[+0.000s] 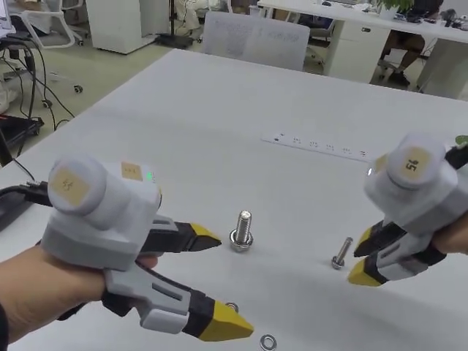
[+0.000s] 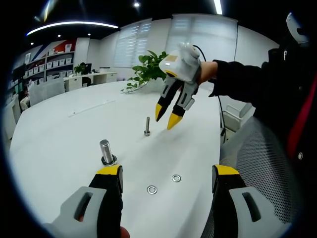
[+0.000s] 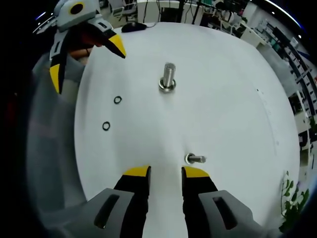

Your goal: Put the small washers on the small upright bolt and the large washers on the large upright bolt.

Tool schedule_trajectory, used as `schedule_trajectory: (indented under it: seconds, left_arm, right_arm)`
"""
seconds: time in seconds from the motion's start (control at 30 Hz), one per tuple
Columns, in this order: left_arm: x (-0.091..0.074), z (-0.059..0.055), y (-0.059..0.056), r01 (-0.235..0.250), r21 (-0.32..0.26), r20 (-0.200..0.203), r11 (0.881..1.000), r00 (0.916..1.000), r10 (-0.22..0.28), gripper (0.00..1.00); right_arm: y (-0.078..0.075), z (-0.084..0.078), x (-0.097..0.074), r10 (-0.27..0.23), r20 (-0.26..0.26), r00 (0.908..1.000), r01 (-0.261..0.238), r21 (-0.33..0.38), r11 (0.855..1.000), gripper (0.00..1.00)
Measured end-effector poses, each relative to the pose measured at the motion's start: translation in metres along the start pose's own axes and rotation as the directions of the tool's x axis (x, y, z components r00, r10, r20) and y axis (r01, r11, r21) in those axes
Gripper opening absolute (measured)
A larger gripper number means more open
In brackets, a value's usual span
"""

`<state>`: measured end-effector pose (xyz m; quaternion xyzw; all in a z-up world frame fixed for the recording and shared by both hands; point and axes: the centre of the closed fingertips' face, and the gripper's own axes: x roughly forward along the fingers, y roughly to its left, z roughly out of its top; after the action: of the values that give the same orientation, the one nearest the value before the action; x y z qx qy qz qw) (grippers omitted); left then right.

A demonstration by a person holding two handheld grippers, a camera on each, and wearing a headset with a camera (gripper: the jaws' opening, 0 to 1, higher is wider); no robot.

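Left tongs [image 2: 167, 171] and right tongs [image 1: 353, 267] hang released, empty; left should squarely straddle 1 washer [image 2: 152, 189] at the tabletop's [image 1: 219, 124] edge.

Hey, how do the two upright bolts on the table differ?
The large bolt is thicker and taller than the small bolt. The small bolt stands close by the jaws of the right gripper; the large bolt stands farther off, mid-table. Both are silver and upright on the white table.

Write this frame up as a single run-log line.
left gripper open, empty | right gripper open, empty, near small bolt | washers loose on table by left gripper | large bolt upright
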<state>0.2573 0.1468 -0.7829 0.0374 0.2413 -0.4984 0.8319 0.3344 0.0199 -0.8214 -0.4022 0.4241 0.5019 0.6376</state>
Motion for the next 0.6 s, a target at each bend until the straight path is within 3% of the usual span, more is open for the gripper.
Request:
schedule_trajectory:
  seconds: [0.6]
  left_arm:
    - [-0.002,0.001,-0.002,-0.002,0.009,0.002,1.0,1.0,0.002,0.73]
  right_arm:
    - [0.032,0.02,0.004,0.045,0.001,0.999,-0.045,-0.072,0.996,0.26]
